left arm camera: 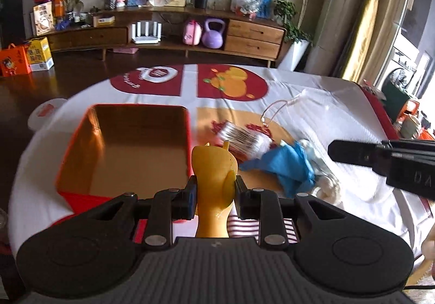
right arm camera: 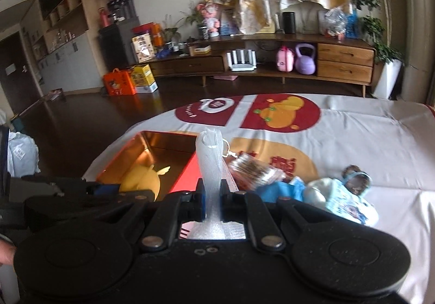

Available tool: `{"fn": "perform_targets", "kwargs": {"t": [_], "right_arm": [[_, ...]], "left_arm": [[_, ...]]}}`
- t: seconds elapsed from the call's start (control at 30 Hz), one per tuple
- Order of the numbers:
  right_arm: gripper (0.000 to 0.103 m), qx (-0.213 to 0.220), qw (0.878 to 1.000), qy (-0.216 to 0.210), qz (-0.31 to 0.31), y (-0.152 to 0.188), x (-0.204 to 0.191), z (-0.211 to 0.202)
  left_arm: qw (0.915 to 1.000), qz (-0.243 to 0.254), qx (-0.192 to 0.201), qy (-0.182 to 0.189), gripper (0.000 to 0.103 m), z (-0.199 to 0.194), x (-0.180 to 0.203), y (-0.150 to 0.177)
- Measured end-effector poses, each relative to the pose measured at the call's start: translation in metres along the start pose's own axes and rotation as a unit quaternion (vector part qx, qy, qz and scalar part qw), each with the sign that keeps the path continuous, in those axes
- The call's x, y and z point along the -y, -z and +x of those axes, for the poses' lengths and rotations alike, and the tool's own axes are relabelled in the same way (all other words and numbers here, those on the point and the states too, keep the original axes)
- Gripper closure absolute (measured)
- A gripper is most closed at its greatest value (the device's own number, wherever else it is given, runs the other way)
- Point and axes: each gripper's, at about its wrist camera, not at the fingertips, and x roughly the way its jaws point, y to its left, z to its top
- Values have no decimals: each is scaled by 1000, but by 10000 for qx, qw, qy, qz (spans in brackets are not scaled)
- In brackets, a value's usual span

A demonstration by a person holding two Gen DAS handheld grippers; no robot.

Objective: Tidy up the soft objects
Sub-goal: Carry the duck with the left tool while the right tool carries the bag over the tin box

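Note:
My left gripper (left arm camera: 213, 192) is shut on a yellow soft toy (left arm camera: 213, 168), held at the near right corner of an open red tin box (left arm camera: 122, 146) with a gold inside. The toy also shows in the right wrist view (right arm camera: 144, 179), over the box (right arm camera: 152, 151). My right gripper (right arm camera: 212, 198) is shut on a white mesh pouch (right arm camera: 210, 162) and holds it up beside the box's right wall. On the cloth lie a blue cloth (left arm camera: 285, 168), a shiny foil pack (left arm camera: 242, 138) and a small doll (right arm camera: 345, 195).
The table carries a white cloth with red and orange prints (left arm camera: 228, 81). A clear plastic bag (left arm camera: 307, 105) lies at the right. A wooden sideboard (left arm camera: 168, 32) stands behind, across dark floor. The right gripper's body (left arm camera: 386, 157) reaches in from the right.

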Motion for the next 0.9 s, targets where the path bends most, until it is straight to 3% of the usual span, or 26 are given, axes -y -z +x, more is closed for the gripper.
{"fn": "perform_targets", "kwargs": {"t": [0.33, 0.6, 0.9], "right_arm": [[95, -112, 9994, -229, -232, -18, -49, 43], [95, -368, 9986, -329, -176, -27, -75, 94], [95, -609, 9977, -282, -39, -31, -93, 145]], "left_arm": [[9995, -80, 83, -308, 77, -3, -50, -27], [9982, -228, -149, -531, 77, 22, -96, -46], [9971, -136, -287, -691, 77, 53, -123, -56]]}}
